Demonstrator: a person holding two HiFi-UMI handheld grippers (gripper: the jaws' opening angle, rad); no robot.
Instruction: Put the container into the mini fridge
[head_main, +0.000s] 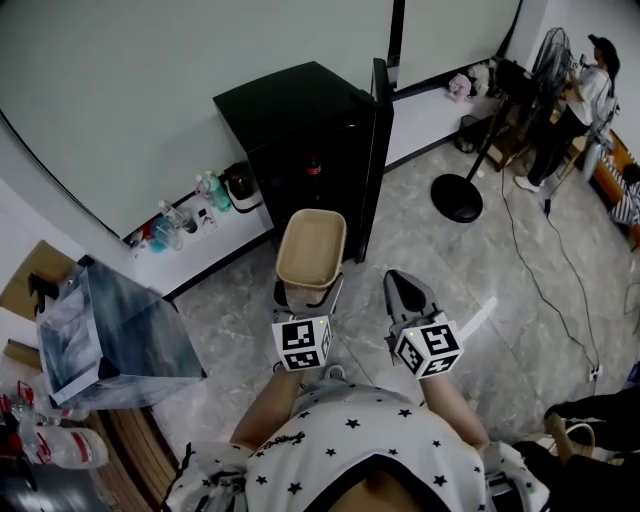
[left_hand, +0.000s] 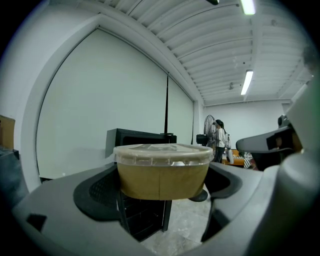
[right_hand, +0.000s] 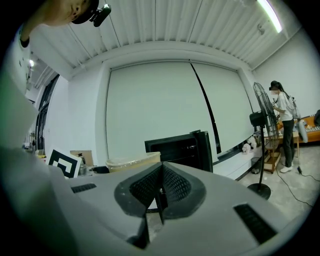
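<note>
A tan paper container (head_main: 311, 249) with a clear lid is held in my left gripper (head_main: 309, 290), which is shut on it; in the left gripper view the container (left_hand: 163, 170) fills the space between the jaws. The black mini fridge (head_main: 300, 140) stands ahead against the wall with its door (head_main: 378, 150) swung open; it also shows behind the container (left_hand: 135, 137). My right gripper (head_main: 408, 296) is shut and empty, to the right of the container. In the right gripper view the jaws (right_hand: 161, 186) meet, with the container (right_hand: 134, 162) at left and the fridge (right_hand: 182, 147) beyond.
A standing fan (head_main: 470, 170) with a round base is right of the fridge. Bottles and small items (head_main: 195, 215) sit on a low white ledge left of it. A grey bag (head_main: 110, 335) stands at left. A person (head_main: 575, 105) is at far right; cables cross the floor.
</note>
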